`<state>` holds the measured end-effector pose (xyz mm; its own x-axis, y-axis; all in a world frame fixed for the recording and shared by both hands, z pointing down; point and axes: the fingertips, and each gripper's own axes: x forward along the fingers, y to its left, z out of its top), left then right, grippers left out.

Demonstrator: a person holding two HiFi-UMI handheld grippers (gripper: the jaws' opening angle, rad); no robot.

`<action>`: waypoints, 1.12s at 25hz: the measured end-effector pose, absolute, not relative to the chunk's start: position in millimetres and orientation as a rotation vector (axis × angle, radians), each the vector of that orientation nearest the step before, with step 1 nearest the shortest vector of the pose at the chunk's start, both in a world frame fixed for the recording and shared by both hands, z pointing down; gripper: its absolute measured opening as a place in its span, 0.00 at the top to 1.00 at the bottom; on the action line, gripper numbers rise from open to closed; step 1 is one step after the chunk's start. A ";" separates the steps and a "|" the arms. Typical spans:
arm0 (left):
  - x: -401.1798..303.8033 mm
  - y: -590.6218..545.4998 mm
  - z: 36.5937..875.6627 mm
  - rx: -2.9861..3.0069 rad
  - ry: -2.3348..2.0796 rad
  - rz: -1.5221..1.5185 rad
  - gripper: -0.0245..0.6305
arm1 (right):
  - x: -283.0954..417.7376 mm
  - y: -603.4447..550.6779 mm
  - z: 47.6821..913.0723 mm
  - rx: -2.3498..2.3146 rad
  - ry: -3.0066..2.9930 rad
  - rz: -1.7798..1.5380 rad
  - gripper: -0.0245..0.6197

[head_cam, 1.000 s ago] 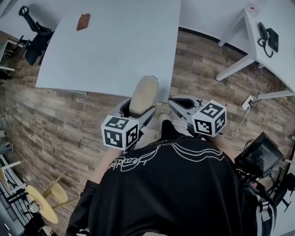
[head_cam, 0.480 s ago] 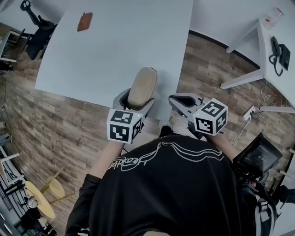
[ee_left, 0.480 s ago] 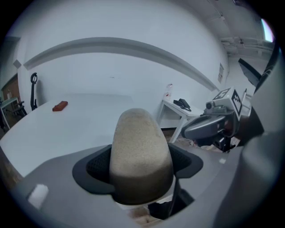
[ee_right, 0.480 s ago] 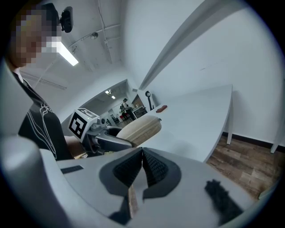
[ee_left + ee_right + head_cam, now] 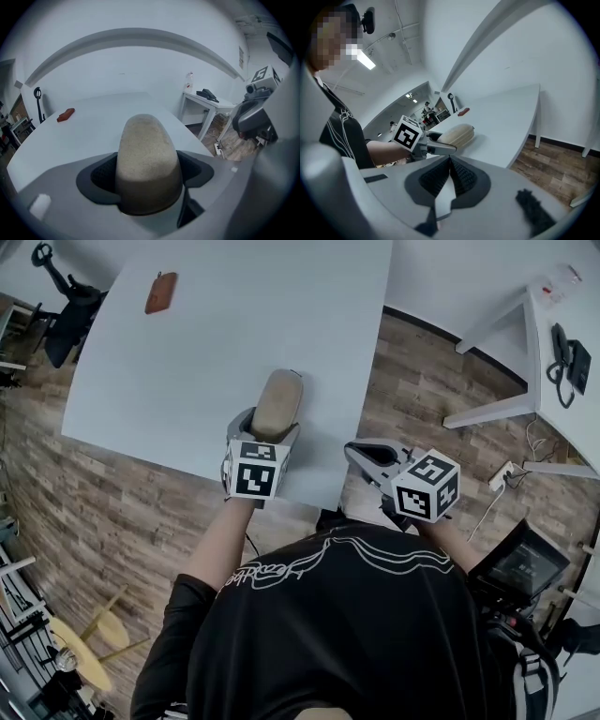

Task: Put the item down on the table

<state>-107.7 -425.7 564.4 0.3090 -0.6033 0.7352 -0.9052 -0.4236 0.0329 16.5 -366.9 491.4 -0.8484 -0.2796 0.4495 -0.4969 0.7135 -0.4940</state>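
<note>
A beige, rounded oblong pouch (image 5: 279, 399) sticks out forward from my left gripper (image 5: 266, 430), which is shut on its near end. In the left gripper view the pouch (image 5: 147, 157) fills the space between the dark pads, which press on both its sides. It hangs over the white table (image 5: 187, 362), just inside the near edge; whether it touches the top I cannot tell. My right gripper (image 5: 372, 457) is shut on nothing, over the wooden floor off the table's near right corner. The right gripper view shows its pads together (image 5: 451, 177) and the pouch (image 5: 458, 135) to the left.
A small reddish-brown object (image 5: 160, 292) lies at the table's far left. An office chair (image 5: 58, 315) stands beyond the left corner. A second white desk (image 5: 553, 381) with a phone (image 5: 570, 351) is at the right. Cables and a screen (image 5: 520, 563) sit on the floor.
My left gripper has carried the pouch forward, from over the floor at the table's edge to over the tabletop. The right gripper has stayed about where it was.
</note>
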 end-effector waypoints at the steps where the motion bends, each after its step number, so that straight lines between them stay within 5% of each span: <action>1: -110.9 -426.3 568.1 2.128 -1.347 0.922 0.38 | 15.4 -364.9 490.1 0.608 -2.577 0.889 0.95; 20: -115.4 -446.4 599.4 2.181 -1.384 1.054 0.37 | 31.6 -359.7 497.6 0.656 -2.553 0.948 0.95; 28: -101.6 -455.5 590.5 2.243 -1.375 0.929 0.28 | 44.6 -356.5 503.9 0.685 -2.553 0.952 0.95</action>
